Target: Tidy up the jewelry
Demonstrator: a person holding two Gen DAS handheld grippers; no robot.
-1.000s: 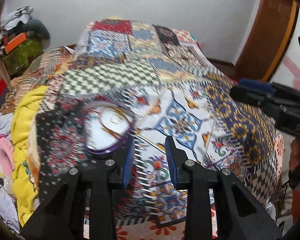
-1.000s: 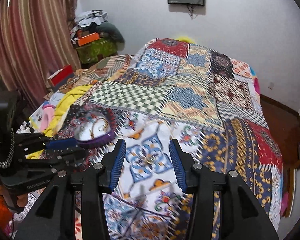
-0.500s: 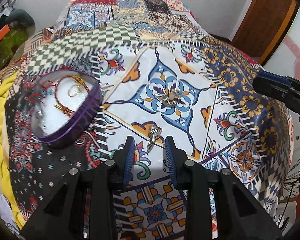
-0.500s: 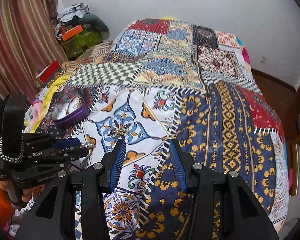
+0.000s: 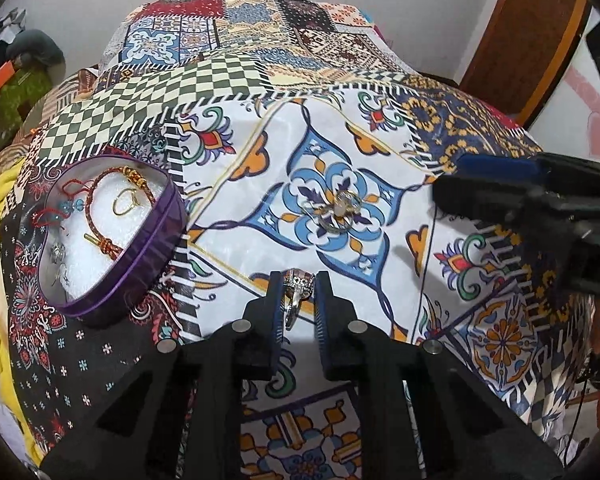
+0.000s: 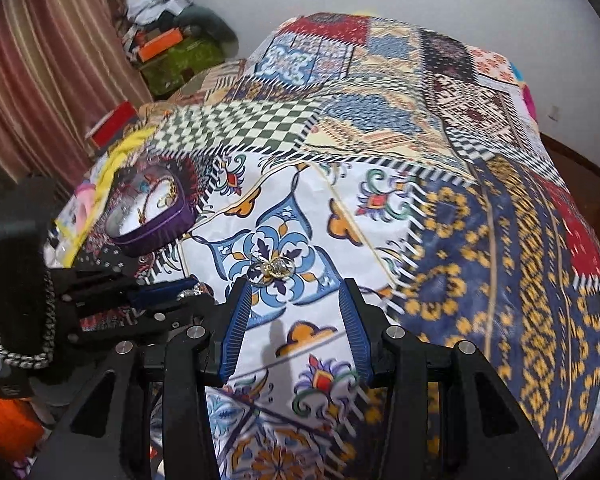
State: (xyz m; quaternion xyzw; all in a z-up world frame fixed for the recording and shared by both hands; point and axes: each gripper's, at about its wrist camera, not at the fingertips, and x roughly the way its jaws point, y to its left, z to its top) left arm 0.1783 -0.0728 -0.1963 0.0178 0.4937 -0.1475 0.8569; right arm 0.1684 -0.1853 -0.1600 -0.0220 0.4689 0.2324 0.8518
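Ring sits pinched in my left gripper; more rings wait beside the purple box; right gripper gapes wide.

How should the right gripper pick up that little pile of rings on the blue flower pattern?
Come down from above and close across the whole rings cluster, pinching the upstanding bands rather than one flat edge. They lie tangled and low on the soft quilt, so a side approach would likely just push them. The right gripper is already open beside them.
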